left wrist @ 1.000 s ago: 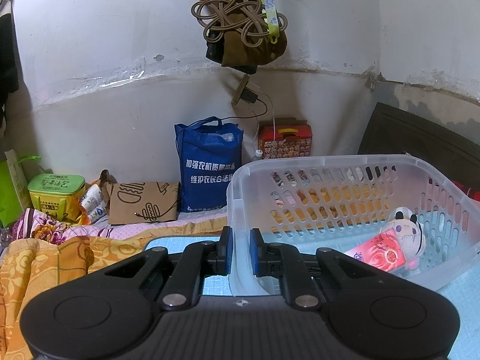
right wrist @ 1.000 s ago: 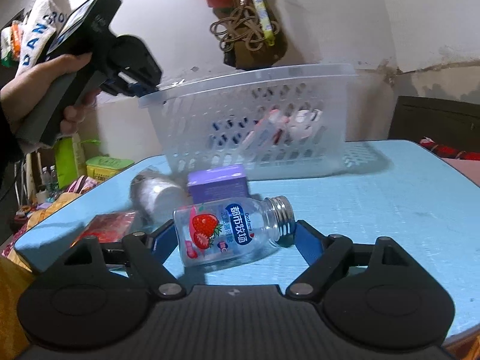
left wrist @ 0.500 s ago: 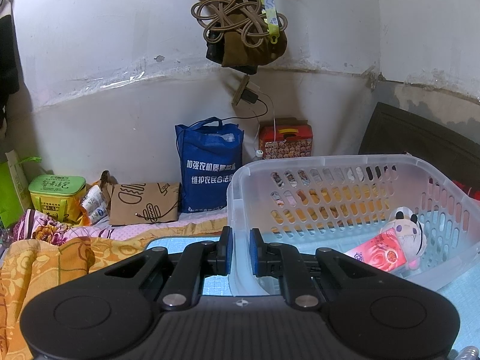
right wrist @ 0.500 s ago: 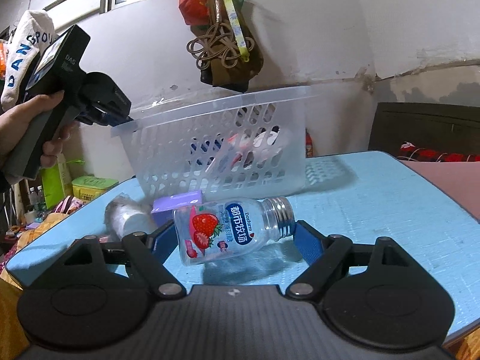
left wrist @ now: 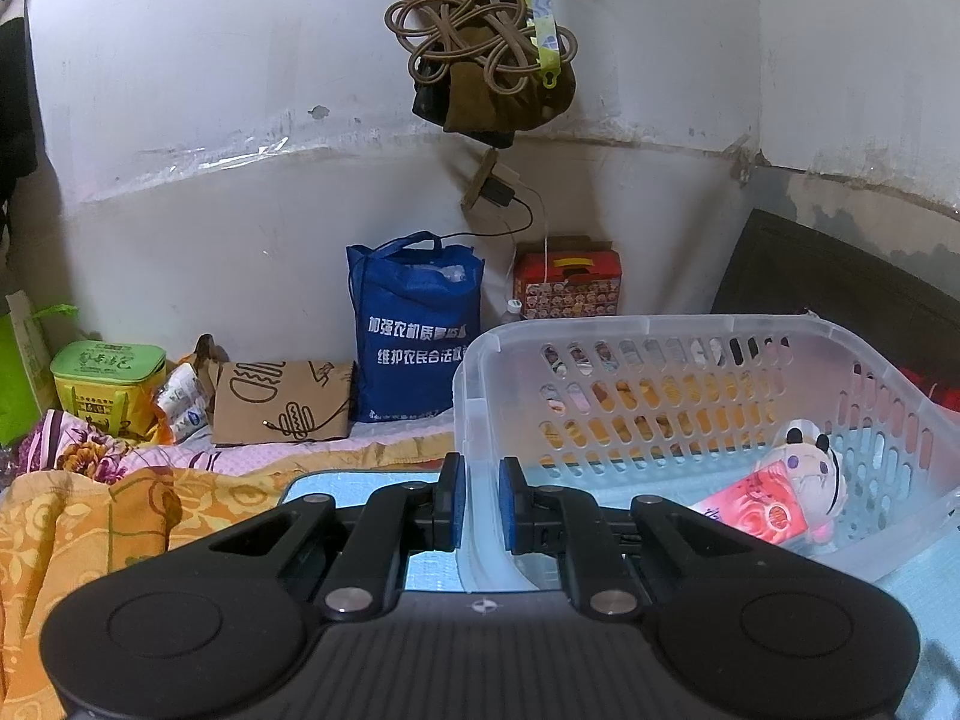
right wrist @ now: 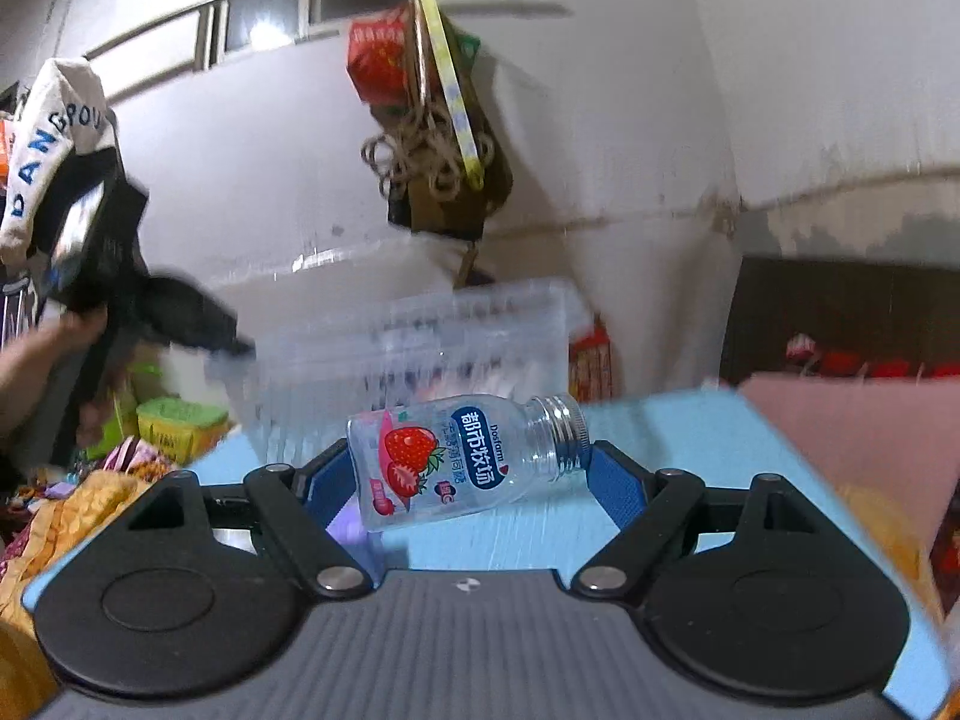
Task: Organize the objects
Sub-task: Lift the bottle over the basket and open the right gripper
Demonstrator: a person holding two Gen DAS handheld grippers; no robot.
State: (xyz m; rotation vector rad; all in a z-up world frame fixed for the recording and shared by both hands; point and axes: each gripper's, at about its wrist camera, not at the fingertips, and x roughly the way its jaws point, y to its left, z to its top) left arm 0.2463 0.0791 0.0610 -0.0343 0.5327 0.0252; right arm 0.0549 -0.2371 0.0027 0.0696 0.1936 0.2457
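Stained white walls (left wrist: 180,120), a barred window (right wrist: 270,6) high up, dark headboard (left wrist: 840,312).

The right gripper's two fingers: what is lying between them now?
A clear bottle with a strawberry label lies sideways between the right gripper fingers, gripped end to end. The right wrist view shows it.

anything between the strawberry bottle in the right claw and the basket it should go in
Nothing visible blocks the way. The bottle is held lengthwise in the right claw, above the blue table. The basket lies straight ahead, its corner gripped by the left claw.
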